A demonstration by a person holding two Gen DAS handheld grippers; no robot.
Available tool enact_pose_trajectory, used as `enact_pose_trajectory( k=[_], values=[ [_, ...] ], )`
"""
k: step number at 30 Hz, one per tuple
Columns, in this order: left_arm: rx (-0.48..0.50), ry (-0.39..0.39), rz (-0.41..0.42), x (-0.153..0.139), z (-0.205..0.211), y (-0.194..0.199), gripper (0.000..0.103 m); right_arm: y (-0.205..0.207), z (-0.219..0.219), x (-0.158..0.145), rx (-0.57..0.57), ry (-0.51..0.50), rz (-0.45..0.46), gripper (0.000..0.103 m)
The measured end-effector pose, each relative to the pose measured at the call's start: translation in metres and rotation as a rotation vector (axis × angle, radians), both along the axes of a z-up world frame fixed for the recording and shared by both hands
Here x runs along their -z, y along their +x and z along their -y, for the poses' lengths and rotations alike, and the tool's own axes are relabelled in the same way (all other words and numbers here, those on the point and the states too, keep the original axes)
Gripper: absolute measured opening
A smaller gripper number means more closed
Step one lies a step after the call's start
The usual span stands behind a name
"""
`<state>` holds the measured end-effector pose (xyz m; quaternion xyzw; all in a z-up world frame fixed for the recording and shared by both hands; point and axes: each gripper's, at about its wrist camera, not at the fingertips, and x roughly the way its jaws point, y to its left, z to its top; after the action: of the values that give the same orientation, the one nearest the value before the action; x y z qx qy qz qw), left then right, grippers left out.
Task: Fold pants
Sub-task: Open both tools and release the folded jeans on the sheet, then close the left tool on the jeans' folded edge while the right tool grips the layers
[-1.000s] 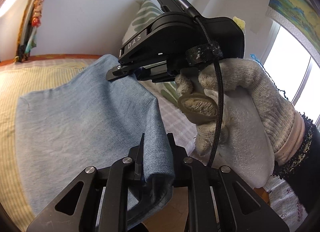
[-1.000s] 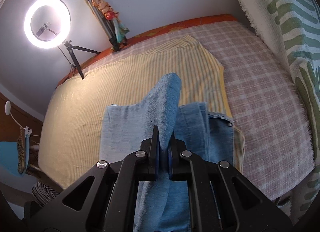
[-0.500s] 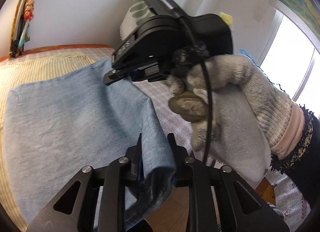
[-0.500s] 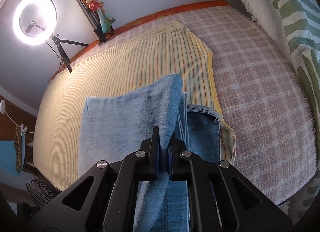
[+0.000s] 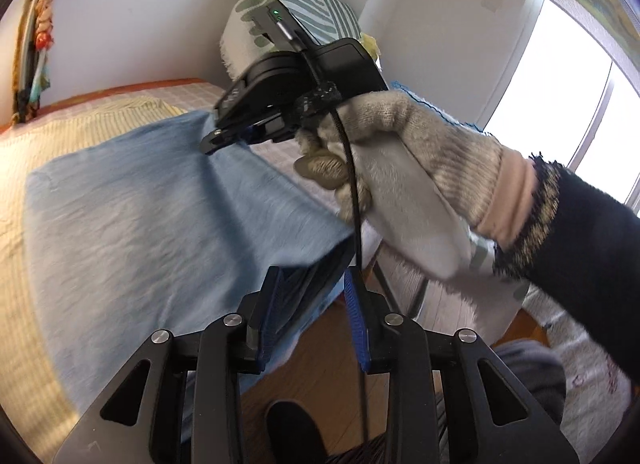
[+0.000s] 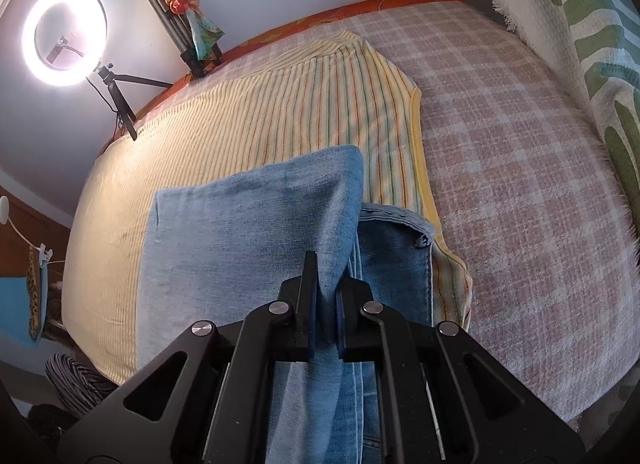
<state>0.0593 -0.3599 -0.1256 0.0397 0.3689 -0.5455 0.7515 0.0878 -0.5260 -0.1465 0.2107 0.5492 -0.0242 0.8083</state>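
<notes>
Light blue denim pants lie folded on the bed, the top layer spread flat. My left gripper is at the near corner by the bed's edge; its jaws are opening, and the folded edge still sits between them, against the left pad only. My right gripper, held by a gloved hand, pinches the far corner. In the right wrist view the right gripper is shut on a raised fold of the pants. The waistband with its button lies just to the right.
A yellow striped sheet covers a checked blanket. A green-patterned pillow stands at the right. A ring light and a tripod stand behind the bed. Wooden floor and a window are near the left gripper.
The left jaws have parted and the fabric they squeezed has loosened. The right gripper has sunk toward the bed with its fold, and the top layer now lies flatter.
</notes>
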Motion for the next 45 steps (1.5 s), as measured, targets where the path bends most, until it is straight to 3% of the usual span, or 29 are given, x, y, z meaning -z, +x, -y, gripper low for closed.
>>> enact_pose_trajectory(
  k=[7,12,16,20,23,25,29,32,35,37,39,45],
  values=[
    [-0.076,0.02,0.043,-0.013,-0.042,0.022,0.028,-0.004,-0.002,-0.004,0.017,-0.067,0.011,0.01],
    [-0.142,0.059,0.082,-0.016,-0.075,0.042,0.028,-0.015,-0.006,-0.031,0.032,-0.237,0.015,0.018],
    [-0.178,0.094,0.101,-0.012,-0.093,0.061,0.031,-0.043,-0.02,-0.062,-0.019,-0.183,0.073,0.018],
    [-0.194,0.125,0.049,-0.005,-0.104,0.077,0.032,-0.064,-0.039,-0.06,-0.071,-0.125,0.048,0.018],
    [-0.219,0.132,0.017,0.0,-0.112,0.089,0.042,-0.072,-0.045,-0.045,-0.096,-0.081,0.021,0.019],
    [-0.218,0.141,-0.021,0.002,-0.114,0.095,0.047,-0.075,-0.047,-0.034,-0.106,-0.091,-0.002,0.019],
    [-0.248,0.146,-0.114,0.013,-0.115,0.115,0.047,-0.079,-0.041,-0.013,-0.088,-0.093,-0.043,0.018],
    [-0.273,0.145,-0.196,0.023,-0.112,0.131,0.047,-0.081,-0.043,0.001,-0.114,-0.148,-0.081,0.018],
    [-0.275,0.15,-0.243,0.03,-0.105,0.142,0.048,-0.083,-0.038,-0.003,-0.118,-0.124,-0.051,0.019],
    [-0.276,0.151,-0.271,0.035,-0.1,0.149,0.048,-0.085,-0.029,-0.011,-0.1,-0.11,-0.001,0.028],
    [-0.274,0.15,-0.281,0.037,-0.096,0.153,0.048,-0.086,-0.017,-0.015,-0.065,-0.133,0.037,0.064],
    [-0.257,0.159,-0.287,0.044,-0.084,0.162,0.048,-0.075,0.013,-0.002,-0.068,0.019,0.107,0.065]
  ],
)
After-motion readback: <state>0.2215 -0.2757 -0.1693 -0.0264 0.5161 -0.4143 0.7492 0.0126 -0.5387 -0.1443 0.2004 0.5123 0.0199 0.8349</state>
